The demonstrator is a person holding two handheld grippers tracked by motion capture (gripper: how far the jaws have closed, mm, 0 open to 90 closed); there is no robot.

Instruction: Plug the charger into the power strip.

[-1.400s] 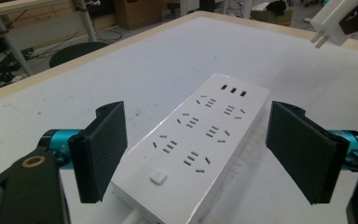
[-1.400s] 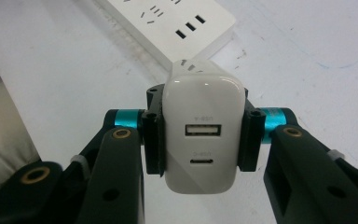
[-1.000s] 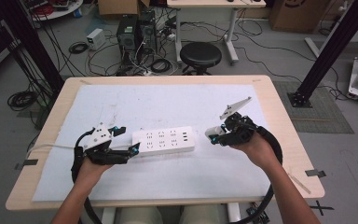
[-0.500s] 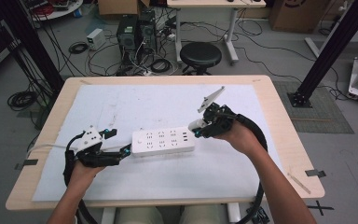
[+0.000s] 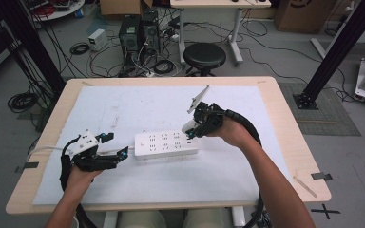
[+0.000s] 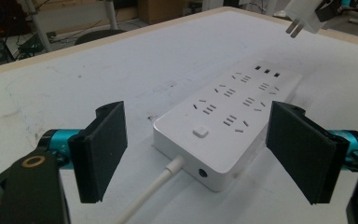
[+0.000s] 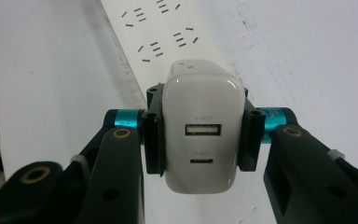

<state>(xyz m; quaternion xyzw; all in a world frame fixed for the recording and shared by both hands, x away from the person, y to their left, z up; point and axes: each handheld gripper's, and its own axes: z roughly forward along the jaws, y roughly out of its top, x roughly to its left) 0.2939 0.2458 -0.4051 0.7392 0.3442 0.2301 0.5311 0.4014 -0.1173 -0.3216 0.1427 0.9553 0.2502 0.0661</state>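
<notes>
You are carrying the charger [image 7: 201,135] clamped in your right gripper [image 5: 196,127], so be lining its prongs over a socket while your wide-open left gripper [image 6: 196,154] is bracketing the power strip [image 5: 166,144].

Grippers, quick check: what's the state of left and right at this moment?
Left gripper: open, jaws standing either side of the power strip's cord end, not pressing it.
Right gripper: shut on the white charger, held above the strip.

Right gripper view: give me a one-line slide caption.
Right gripper clamps a white USB charger above the white power strip on the table.
</notes>
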